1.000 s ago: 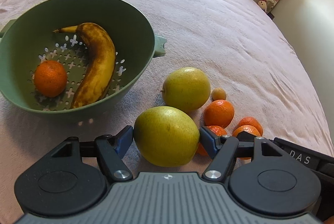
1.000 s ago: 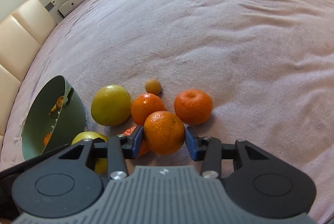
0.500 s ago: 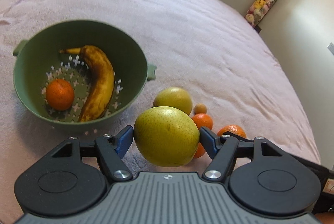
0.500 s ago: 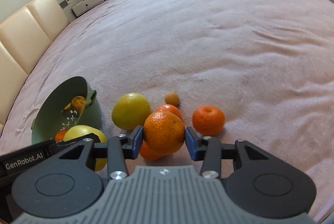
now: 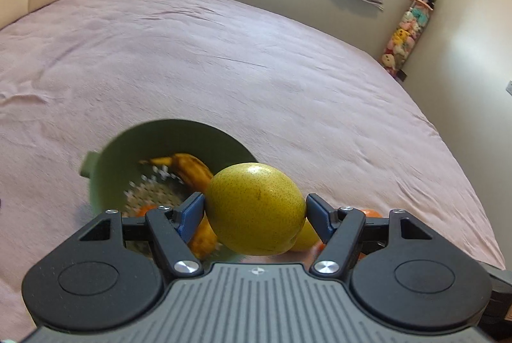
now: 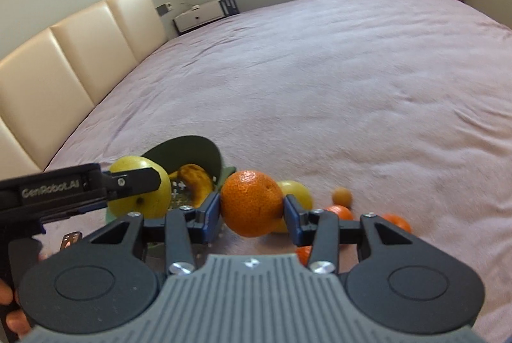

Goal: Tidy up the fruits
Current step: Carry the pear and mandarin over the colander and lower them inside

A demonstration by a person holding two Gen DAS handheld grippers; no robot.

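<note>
Left gripper (image 5: 255, 211): fingers pinching speckled yellow-green round pear (image 5: 256, 208), held above bed, green perforated plastic colander (image 5: 134, 157) at 11 o'clock. Right gripper (image 6: 252, 212): fingers pinching round orange mandarin (image 6: 251, 202), colander at 10 o'clock. Browned yellow banana (image 5: 192, 168) inside colander.

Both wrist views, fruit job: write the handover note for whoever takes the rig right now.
Left tongs: shut on a yellow-green pear, held in the air near the green colander.
Right tongs: shut on an orange, also in the air.
Done: banana and one small orange fruit are in the colander.
Left: drop both held fruits in, then collect the second pear, the remaining oranges and the tiny round fruit from the pink bedspread.
</note>
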